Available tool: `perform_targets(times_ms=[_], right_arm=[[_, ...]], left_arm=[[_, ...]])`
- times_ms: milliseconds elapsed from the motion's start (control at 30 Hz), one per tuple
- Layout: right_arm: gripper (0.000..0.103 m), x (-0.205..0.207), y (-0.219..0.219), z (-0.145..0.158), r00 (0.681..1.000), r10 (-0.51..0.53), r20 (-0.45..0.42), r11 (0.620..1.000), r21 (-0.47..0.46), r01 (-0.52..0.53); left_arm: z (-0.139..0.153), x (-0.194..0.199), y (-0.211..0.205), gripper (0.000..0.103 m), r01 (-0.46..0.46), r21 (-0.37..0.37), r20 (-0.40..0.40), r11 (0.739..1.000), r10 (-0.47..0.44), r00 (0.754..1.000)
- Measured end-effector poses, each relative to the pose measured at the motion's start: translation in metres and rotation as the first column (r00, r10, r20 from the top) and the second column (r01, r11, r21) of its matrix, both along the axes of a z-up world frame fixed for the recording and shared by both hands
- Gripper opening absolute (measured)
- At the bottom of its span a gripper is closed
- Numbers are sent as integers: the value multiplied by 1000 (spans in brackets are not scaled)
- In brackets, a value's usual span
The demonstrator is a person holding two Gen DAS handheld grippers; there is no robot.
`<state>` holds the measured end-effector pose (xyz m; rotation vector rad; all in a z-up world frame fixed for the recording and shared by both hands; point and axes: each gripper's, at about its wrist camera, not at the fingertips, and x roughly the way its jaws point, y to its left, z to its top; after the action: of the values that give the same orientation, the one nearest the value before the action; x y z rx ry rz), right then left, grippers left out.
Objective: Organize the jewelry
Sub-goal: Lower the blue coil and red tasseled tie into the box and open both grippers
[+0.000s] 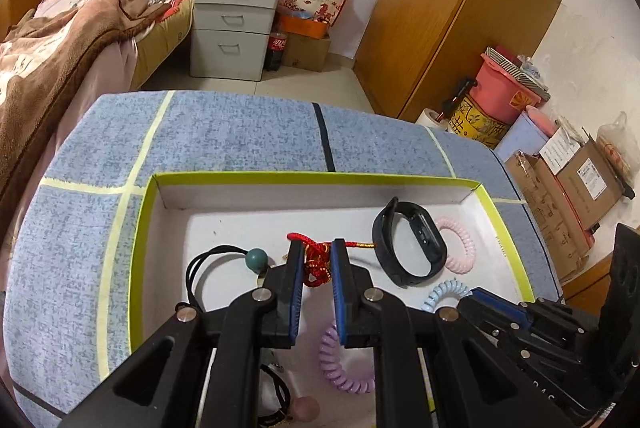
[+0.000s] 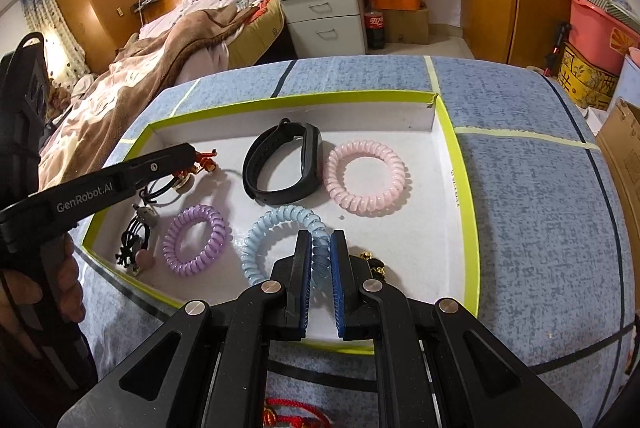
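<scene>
We saw the left gripper (image 1: pixel 316 252) clamped on the red cord bracelet (image 1: pixel 316 262) mid-tray (image 1: pixel 320 179); the right gripper (image 2: pixel 320 244) pinched the blue coil band (image 2: pixel 280 228) near the tray's front edge.

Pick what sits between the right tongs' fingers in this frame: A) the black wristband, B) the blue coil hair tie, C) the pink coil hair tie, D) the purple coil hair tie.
B: in the right wrist view the right tongs straddle the near side of the blue coil hair tie, whose coil runs between the fingers.

You are getting even, bright indoor light; soft shadows are falling inside the white tray (image 2: pixel 420 116), fisheye is bending the edges, dark vignetting is filling the corners.
</scene>
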<state>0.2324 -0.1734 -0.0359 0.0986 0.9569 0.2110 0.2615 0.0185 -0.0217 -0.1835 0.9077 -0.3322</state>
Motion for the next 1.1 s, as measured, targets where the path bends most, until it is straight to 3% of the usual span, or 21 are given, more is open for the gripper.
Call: perform_targets(times_ms=[267, 400, 567, 700, 833, 1100], right_arm=[[10, 3, 2, -1, 1000, 5, -7, 1000, -4, -5], [10, 2, 4, 0, 1000, 8, -5, 1000, -16, -8], [12, 2, 4, 0, 1000, -1, 2, 1000, -16, 1], [17, 0, 4, 2, 1000, -2, 8, 1000, -14, 2], [36, -3, 3, 6, 1000, -5, 19, 1000, -8, 6], [36, -15, 3, 16, 999, -4, 46, 1000, 6, 4]], left_arm=[[-5, 0, -1, 16, -9, 25, -18, 1000, 10, 1000], [-6, 0, -1, 29, -13, 31, -20, 999, 13, 1000], [-2, -4, -3, 38, 1, 37, -5, 999, -1, 1000], [1, -7, -5, 39, -1, 45, 5, 999, 0, 1000], [5, -12, -4, 45, -1, 43, 6, 999, 1, 1000], [19, -30, -1, 51, -8, 49, 38, 999, 6, 999]])
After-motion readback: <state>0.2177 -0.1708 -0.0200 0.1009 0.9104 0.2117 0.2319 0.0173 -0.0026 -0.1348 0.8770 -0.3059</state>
